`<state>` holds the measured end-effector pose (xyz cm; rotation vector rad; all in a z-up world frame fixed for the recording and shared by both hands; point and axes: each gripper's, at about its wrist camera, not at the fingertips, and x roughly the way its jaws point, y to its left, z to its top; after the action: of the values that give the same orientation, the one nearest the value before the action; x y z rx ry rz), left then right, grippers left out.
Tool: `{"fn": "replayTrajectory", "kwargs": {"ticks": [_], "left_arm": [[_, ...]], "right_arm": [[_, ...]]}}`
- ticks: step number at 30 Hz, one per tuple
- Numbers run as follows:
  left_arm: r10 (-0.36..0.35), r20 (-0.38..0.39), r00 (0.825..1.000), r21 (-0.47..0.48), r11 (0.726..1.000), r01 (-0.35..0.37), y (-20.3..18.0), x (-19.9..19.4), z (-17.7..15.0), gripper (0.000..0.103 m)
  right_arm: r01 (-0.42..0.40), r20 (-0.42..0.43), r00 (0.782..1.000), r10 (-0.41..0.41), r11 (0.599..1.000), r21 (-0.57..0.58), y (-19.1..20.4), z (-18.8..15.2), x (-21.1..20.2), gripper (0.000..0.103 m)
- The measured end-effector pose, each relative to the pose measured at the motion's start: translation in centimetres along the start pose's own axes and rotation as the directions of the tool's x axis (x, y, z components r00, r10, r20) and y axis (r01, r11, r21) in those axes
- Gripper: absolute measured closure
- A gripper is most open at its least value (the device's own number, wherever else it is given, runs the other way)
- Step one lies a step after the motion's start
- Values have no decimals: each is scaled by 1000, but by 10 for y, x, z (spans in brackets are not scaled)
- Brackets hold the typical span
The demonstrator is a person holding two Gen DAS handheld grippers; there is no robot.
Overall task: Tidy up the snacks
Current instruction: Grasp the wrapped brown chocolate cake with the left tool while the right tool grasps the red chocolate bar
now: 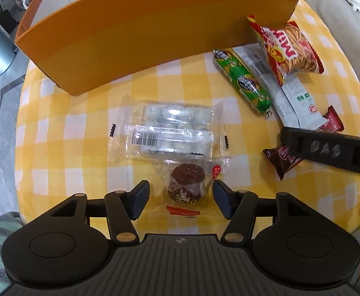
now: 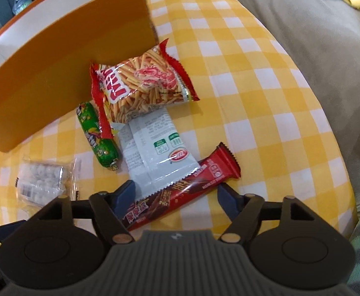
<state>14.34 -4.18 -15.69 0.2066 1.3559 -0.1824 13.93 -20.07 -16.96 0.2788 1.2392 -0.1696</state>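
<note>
Clear crinkly wrap: it covers the chocolate cupcake (image 1: 188, 183), which lies on the table right between the two fingers of the left gripper (image 1: 181, 198).
Left fingers: wide apart, one on each side of the cupcake, holding nothing yet.
How the cupcake feels: I think it is light and soft, so a hard pinch could squash it. Take it by the round cake part, gently.
Right fingers: the right gripper (image 2: 176, 197) is wide apart too, holding nothing. The red chocolate stick bar (image 2: 182, 192) lies slanted between them.
How the bar feels: likely light, stiff and snappy, with a shiny, slippery wrapper. Grab it across the middle.
Next out: a clear pack of white round candies (image 1: 171, 129) touches the cupcake wrap. A flat white packet (image 2: 155, 150) lies partly under the bar.
Farther: a smooth green sausage (image 2: 97, 137) and a puffy shrimp stick bag (image 2: 143, 86).
Box: a tall orange cardboard box (image 1: 143, 32) with smooth walls stands behind the snacks.
Table: a soft yellow checked cloth (image 2: 253, 98).
</note>
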Motion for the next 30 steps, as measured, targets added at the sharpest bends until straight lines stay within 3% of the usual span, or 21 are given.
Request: {"fn": "replayTrajectory", "kwargs": {"ticks": [4,14,17,26,30], "left_arm": [[4,1,1000,4,1000,-4,2,1,-1,35],[-1,3,1000,-23,1000,1,9,-5,-3,35],[-4,2,1000,-25,1000,4,13,-10,-6,35],[-7,2,1000,-32,999,7,16,-12,-7,35],[-17,-4,1000,-33,999,17,16,-10,-7,43]], "right_arm": [[61,15,998,-60,988,-144,17,-11,2,24],[63,-80,994,-77,984,-164,-22,-24,-10,27],[65,-103,992,-78,990,-124,-37,-26,-13,29],[-17,-96,995,31,990,138,-72,-17,-24,28],[-50,-94,993,75,969,241,-86,-15,-26,29]]}}
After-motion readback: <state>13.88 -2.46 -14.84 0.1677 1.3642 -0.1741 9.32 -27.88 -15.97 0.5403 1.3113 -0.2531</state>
